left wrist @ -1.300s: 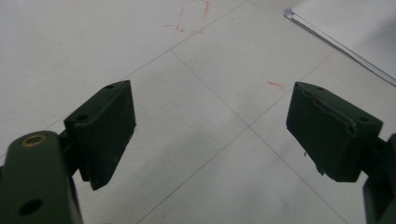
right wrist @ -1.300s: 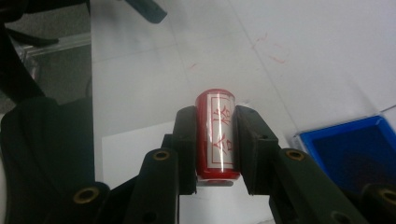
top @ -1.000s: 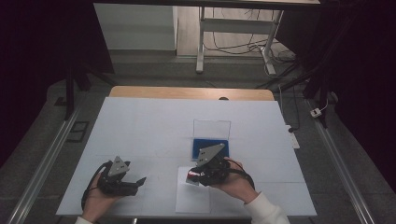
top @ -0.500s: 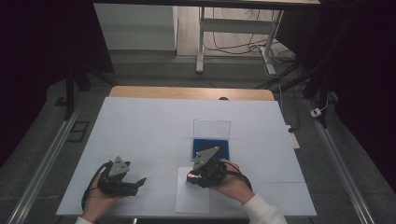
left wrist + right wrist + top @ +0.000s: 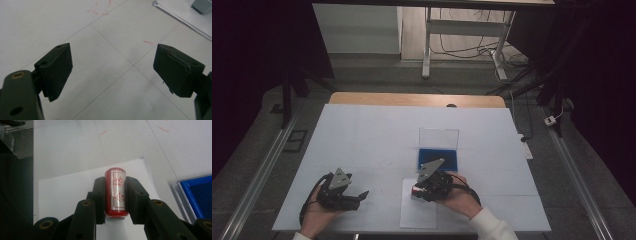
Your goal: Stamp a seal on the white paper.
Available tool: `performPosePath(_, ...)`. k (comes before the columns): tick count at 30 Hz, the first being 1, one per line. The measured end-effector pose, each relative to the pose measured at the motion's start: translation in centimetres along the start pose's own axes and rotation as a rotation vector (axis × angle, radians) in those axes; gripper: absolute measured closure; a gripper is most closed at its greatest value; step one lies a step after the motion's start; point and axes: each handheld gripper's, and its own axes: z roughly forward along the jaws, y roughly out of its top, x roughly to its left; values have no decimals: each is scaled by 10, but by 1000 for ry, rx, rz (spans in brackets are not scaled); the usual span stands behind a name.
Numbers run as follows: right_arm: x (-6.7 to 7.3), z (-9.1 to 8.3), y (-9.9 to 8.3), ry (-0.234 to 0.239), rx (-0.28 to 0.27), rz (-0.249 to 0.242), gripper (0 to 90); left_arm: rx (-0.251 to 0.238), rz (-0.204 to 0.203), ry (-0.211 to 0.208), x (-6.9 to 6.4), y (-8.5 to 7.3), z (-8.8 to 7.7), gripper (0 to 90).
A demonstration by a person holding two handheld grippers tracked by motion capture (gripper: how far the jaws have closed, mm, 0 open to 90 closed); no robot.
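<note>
My right gripper (image 5: 115, 195) is shut on a red cylindrical stamp (image 5: 115, 192) that bears a white label with red characters. It holds the stamp over a white sheet of paper (image 5: 65, 192). From the high view, the right gripper (image 5: 418, 191) hovers above the sheet of paper (image 5: 418, 216) near the table's front edge, with the red stamp (image 5: 414, 190) at its tip. Just behind it lies a blue ink pad (image 5: 438, 157) in a clear case with its lid raised. My left gripper (image 5: 112, 67) stands open above bare table, and it sits at the front left (image 5: 361, 196).
The white table top (image 5: 372, 135) carries faint red marks (image 5: 96, 11). A corner of the paper sheet (image 5: 180, 15) and a grey object (image 5: 202, 5) lie at the top right of the left gripper view. Dark floor and table legs lie beyond.
The right gripper with the stamp has shifted slightly left and toward the front, from the ink pad's edge to above the paper sheet. The left gripper has stayed put.
</note>
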Motion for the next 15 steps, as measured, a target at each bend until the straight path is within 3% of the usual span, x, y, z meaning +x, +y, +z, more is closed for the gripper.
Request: performPosePath(15, 0, 3, -1, -2, 10, 1, 697, 1, 0, -2, 0, 0, 0, 157)
